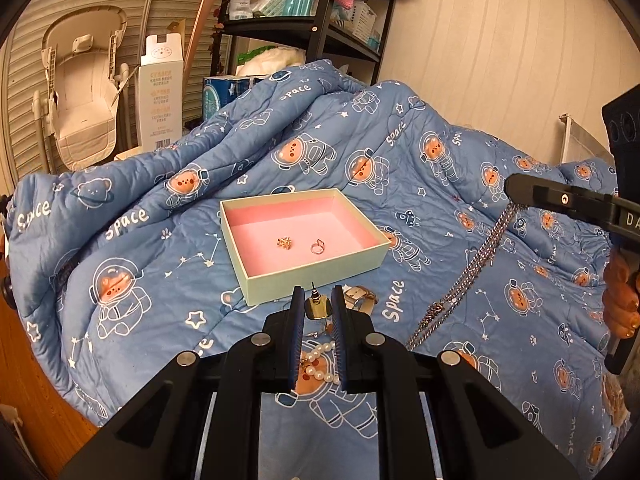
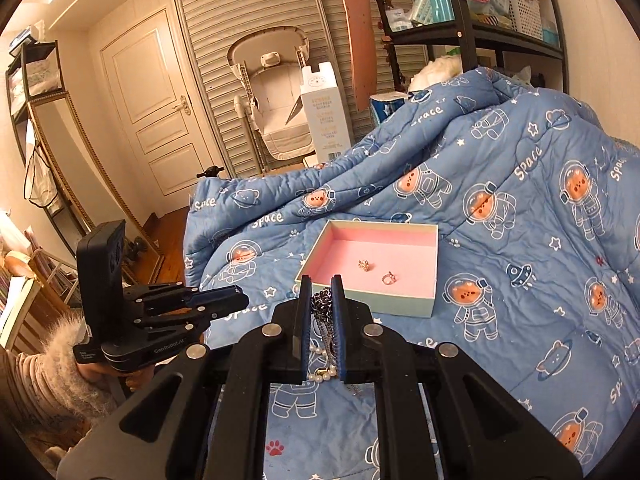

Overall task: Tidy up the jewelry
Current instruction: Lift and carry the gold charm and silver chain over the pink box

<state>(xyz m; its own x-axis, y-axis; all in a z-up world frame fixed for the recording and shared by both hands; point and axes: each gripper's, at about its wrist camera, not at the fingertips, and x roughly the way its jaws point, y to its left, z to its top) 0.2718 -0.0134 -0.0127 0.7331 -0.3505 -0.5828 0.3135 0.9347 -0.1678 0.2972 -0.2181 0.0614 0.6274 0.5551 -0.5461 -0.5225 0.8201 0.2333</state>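
Note:
A pale green box [image 1: 312, 276] with a pink lining lies open on the blue quilt; inside are a small gold charm [image 1: 285, 243] and a ring [image 1: 317, 247]. My left gripper [image 1: 317, 292] is shut on a gold earring [image 1: 318, 307], held just in front of the box. My right gripper [image 1: 516, 190] is shut on a silver chain necklace [image 1: 472, 268] that hangs down to the quilt. In the right wrist view the right gripper [image 2: 321, 282] pinches the chain [image 2: 322, 304] before the box [image 2: 392, 300], with the left gripper [image 2: 236, 296] at the left. A pearl bracelet [image 1: 320, 360] lies below.
A buckle-like piece [image 1: 360, 296] lies on the quilt [image 1: 140, 260] beside the box. The quilt bunches high behind the box. A black shelf [image 1: 320, 32], a white carton [image 1: 162, 96] and a baby seat [image 1: 84, 88] stand behind. Wooden floor [image 1: 36, 360] shows at the left.

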